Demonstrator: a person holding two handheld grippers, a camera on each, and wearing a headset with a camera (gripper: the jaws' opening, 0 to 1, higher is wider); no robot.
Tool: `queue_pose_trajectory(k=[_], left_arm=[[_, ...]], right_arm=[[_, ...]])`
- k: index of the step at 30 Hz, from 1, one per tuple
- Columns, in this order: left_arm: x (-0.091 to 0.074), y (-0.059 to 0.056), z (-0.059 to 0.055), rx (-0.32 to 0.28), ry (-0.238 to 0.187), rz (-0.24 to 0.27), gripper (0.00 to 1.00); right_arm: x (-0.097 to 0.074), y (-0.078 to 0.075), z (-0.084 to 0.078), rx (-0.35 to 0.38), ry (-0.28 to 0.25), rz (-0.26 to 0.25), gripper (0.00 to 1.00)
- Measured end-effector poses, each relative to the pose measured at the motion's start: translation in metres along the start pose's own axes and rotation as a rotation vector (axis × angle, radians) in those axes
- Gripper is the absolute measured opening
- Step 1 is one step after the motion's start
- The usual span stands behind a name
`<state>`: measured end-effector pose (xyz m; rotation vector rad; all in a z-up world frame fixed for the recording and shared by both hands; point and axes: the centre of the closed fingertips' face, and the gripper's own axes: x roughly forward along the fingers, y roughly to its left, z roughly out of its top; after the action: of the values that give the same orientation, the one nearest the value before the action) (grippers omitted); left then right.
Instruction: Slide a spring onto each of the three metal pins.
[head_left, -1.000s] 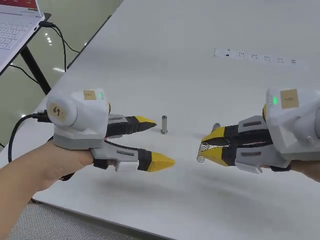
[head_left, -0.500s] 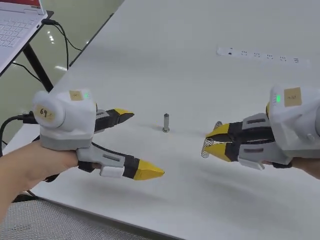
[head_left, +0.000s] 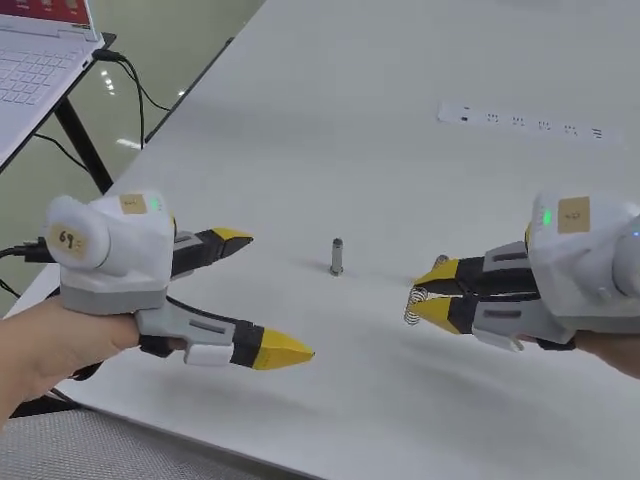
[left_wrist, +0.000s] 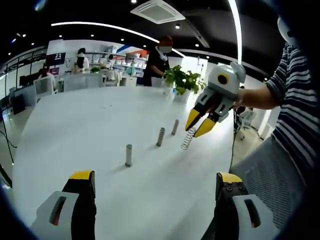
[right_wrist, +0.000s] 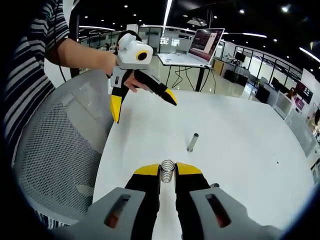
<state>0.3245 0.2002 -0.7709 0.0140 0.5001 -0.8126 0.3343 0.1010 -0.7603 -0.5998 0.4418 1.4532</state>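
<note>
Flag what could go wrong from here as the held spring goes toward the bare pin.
1. The right gripper pinches the spring near one end, with most of it hanging past the jaw tips; it could pivot or pop free on contact.
2. The bare pin is thin and stands upright, and the left gripper is open and well apart from it, so nothing steadies it. An off-axis spring might tip it.

White table (head_left: 300, 120) carries a power strip (head_left: 520, 124) and pins (left_wrist: 128, 155), seemingly three.
</note>
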Motion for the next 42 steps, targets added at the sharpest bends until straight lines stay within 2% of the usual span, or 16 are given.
queue_pose_trajectory(k=[9, 20, 25, 32, 37, 42], left_arm=[[-0.003, 0.001, -0.002, -0.005, 0.004, 0.005, 0.98], [-0.004, -0.001, -0.002, -0.009, 0.004, 0.005, 0.98], [-0.004, -0.001, -0.001, -0.011, -0.001, 0.004, 0.98], [-0.005, 0.001, -0.001, -0.013, -0.003, 0.011, 0.98], [-0.006, 0.0, -0.002, -0.017, -0.006, 0.014, 0.98], [-0.006, 0.0, -0.003, -0.02, 0.0, 0.01, 0.98]], right_arm=[[0.01, -0.014, 0.008, -0.012, -0.001, -0.002, 0.08], [0.026, -0.033, 0.036, -0.035, -0.029, -0.013, 0.08], [0.036, -0.041, 0.044, -0.048, -0.035, -0.02, 0.08], [0.047, -0.053, 0.049, -0.02, -0.046, -0.045, 0.08], [0.053, -0.063, 0.052, 0.051, -0.08, -0.069, 0.08], [0.058, -0.068, 0.051, 0.085, -0.089, -0.077, 0.08]])
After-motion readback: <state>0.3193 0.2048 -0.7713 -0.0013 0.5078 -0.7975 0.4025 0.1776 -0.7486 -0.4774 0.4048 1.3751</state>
